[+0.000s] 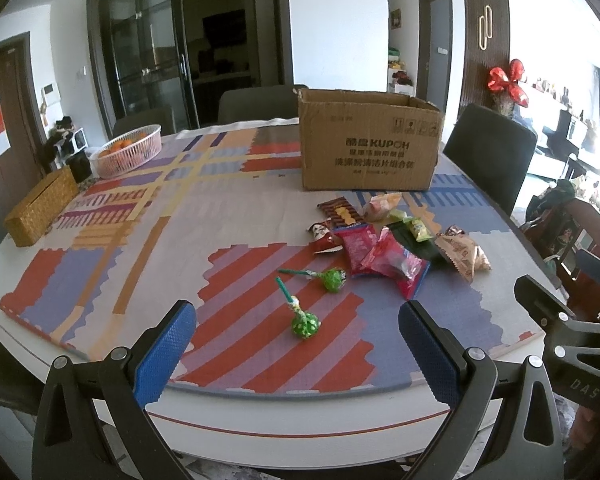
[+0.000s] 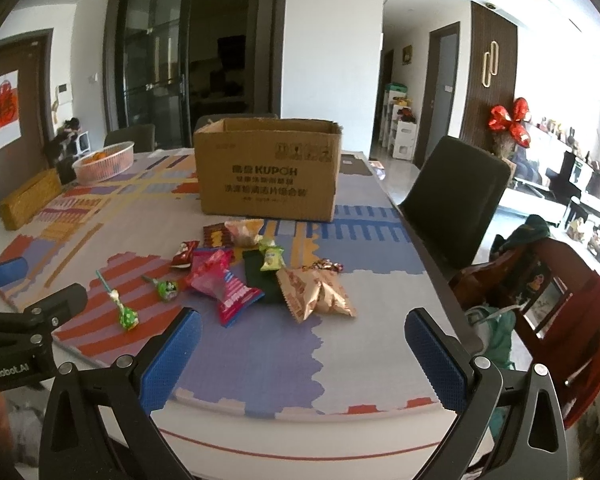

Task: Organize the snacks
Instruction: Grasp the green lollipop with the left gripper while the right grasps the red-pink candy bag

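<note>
A round table (image 1: 100, 364) fills the lower two thirds of both views, covered by a patterned mat (image 1: 228, 200) in red, purple, blue and yellow blocks. Above centre in each frame stands an open cardboard box (image 1: 368, 148) printed KUPOH, its top flaps out of the way; it looks like the place the snacks should go. At the upper left of the left wrist view sit a white wire basket of oranges (image 1: 128, 152) and a woven tissue box (image 1: 40, 212), well apart from the work.

The snacks lie loose right of centre in the left wrist view, just in front of the box: a tan crinkled packet (image 1: 464, 254), a pink packet (image 1: 396, 264) overlapping another pink one (image 1: 354, 246), a dark flat packet (image 2: 260, 280) partly under them, a small green packet (image 1: 418, 229), and a striped brown packet (image 1: 340, 212). Two green lollipops (image 1: 306, 326) lie apart from the heap, lower centre.

The left gripper (image 1: 296, 344) hangs at the bottom of its frame with its blue pads spread wide and nothing between them, the nearer lollipop just ahead. The right gripper (image 2: 304, 348) is likewise spread and empty, nearest the tan packet.

Nothing appears packed yet. The risks, as I judge them: the packets overlap, so a pinch on one may drag or lift its neighbour; slick puffed wrappers may slip from the pads; the thin lollipop stick lies flat and may roll or skid away; and the two grippers sit close enough to collide over the heap.
</note>
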